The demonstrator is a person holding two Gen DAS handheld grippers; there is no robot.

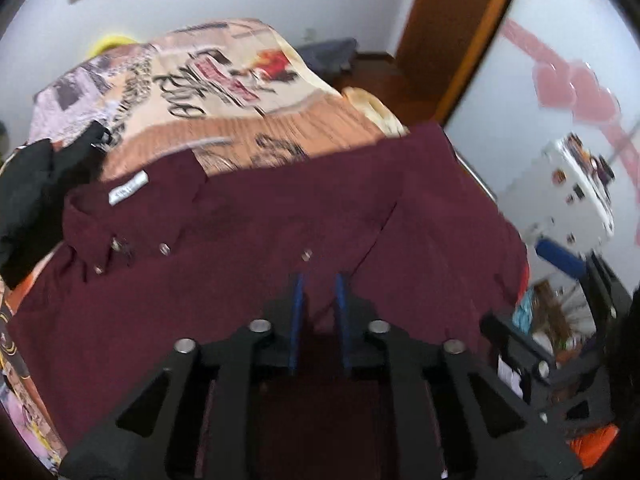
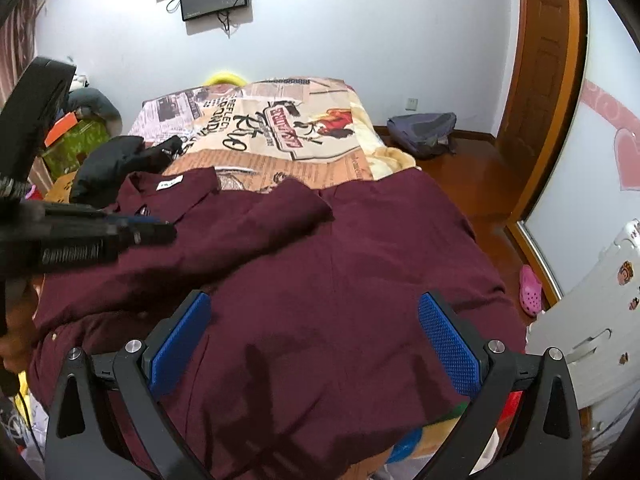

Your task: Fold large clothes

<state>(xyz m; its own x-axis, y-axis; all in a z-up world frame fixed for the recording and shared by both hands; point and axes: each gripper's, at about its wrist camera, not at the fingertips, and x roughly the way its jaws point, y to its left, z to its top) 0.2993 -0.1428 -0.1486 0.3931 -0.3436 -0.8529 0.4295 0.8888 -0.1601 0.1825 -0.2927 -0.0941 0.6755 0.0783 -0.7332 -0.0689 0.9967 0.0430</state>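
A large maroon button-up shirt [image 2: 320, 264] lies spread on the bed, collar and white label [image 2: 169, 182] at the far left, one side folded over the front. In the left wrist view the shirt [image 1: 248, 224] fills the middle. My left gripper [image 1: 319, 280] hovers low over the shirt's front with its blue pads a narrow gap apart and nothing between them; it also shows from the side in the right wrist view [image 2: 160, 228]. My right gripper [image 2: 314, 320] is wide open above the shirt's near half, empty.
A printed blanket [image 2: 280, 128] covers the bed. A black garment [image 2: 116, 160] lies by the collar. A grey backpack [image 2: 424, 132] and pink shoe [image 2: 530, 290] are on the wooden floor at right. A white plastic chair [image 2: 592, 320] stands near right.
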